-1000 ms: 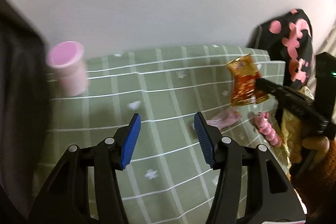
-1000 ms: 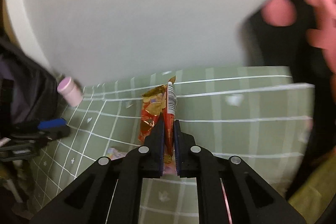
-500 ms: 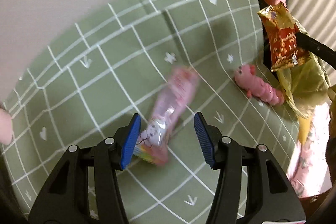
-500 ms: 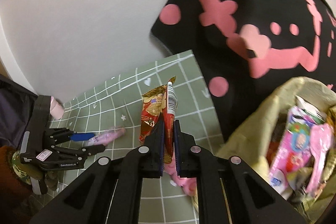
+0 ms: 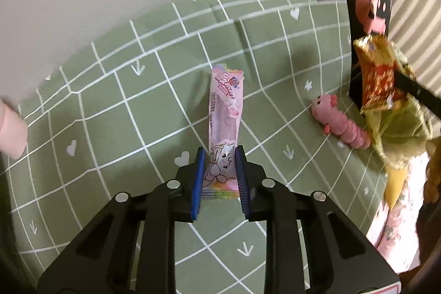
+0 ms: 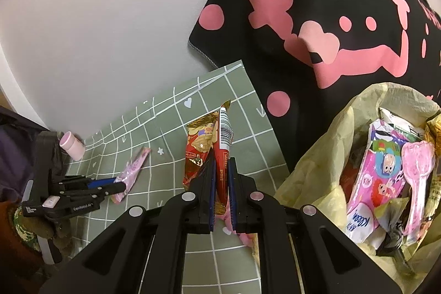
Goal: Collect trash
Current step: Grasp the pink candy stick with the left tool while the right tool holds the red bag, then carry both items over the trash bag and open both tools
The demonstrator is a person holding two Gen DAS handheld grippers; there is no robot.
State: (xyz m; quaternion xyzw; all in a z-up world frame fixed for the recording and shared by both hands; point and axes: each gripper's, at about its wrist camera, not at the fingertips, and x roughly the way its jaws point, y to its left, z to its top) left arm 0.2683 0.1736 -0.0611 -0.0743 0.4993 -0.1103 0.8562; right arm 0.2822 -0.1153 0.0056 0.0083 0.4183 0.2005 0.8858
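Yellow trash bag [image 6: 311,161], wrappers [image 6: 377,178] inside

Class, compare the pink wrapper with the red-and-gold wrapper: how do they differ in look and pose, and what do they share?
The pink wrapper is long and narrow with pastel cartoon prints; the red-and-gold wrapper is wider, shiny and shows a barcode. The pink wrapper lies on the green checked cloth; the red-and-gold wrapper is held up beside the yellowish trash bag. Shared: each is gripped between jaws, by the left gripper and right gripper.
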